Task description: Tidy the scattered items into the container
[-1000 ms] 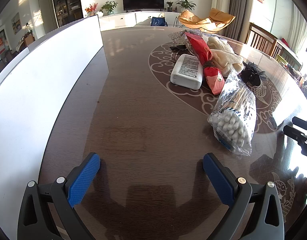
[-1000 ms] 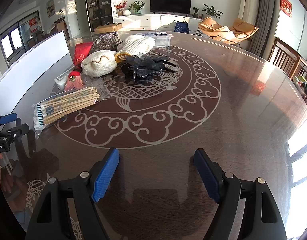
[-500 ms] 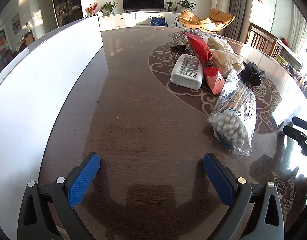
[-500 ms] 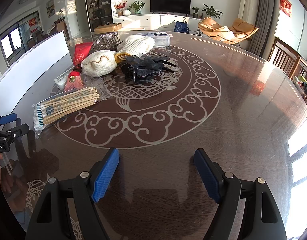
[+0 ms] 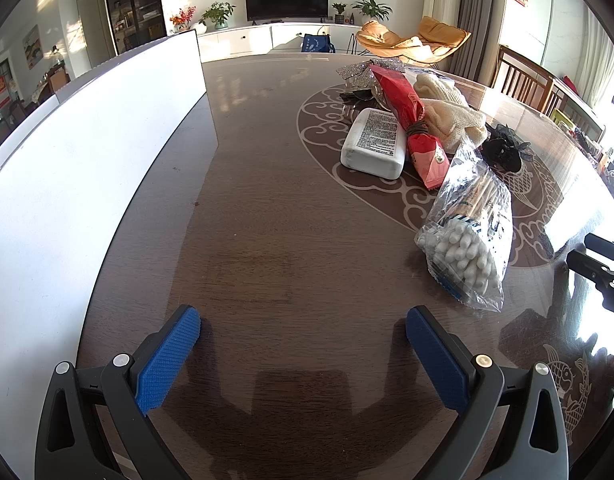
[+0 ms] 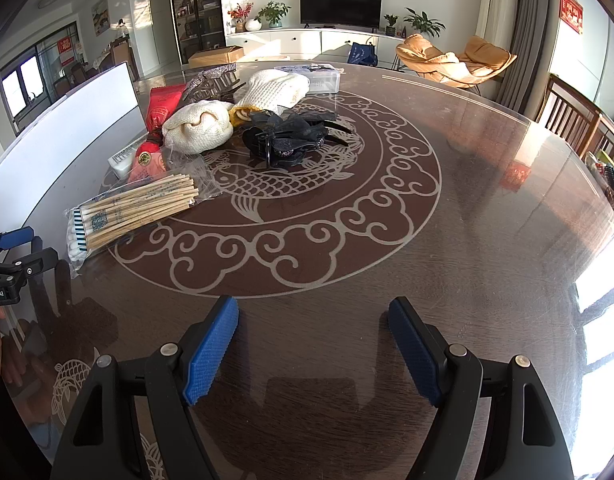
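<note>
Both grippers hang over the table (image 6: 487, 208) with jaws wide apart and nothing between them: left gripper (image 5: 303, 320), right gripper (image 6: 313, 312). From the right view, swabs (image 6: 135, 208) lie at ten o'clock, the clear container (image 6: 323, 78) at twelve, behind the knits (image 6: 199, 130).

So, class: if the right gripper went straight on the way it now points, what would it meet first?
Probably the bare table top: the open right gripper aims down at it, with nothing between its fingers. The black hair clip lies farther on, left of that line.
</note>
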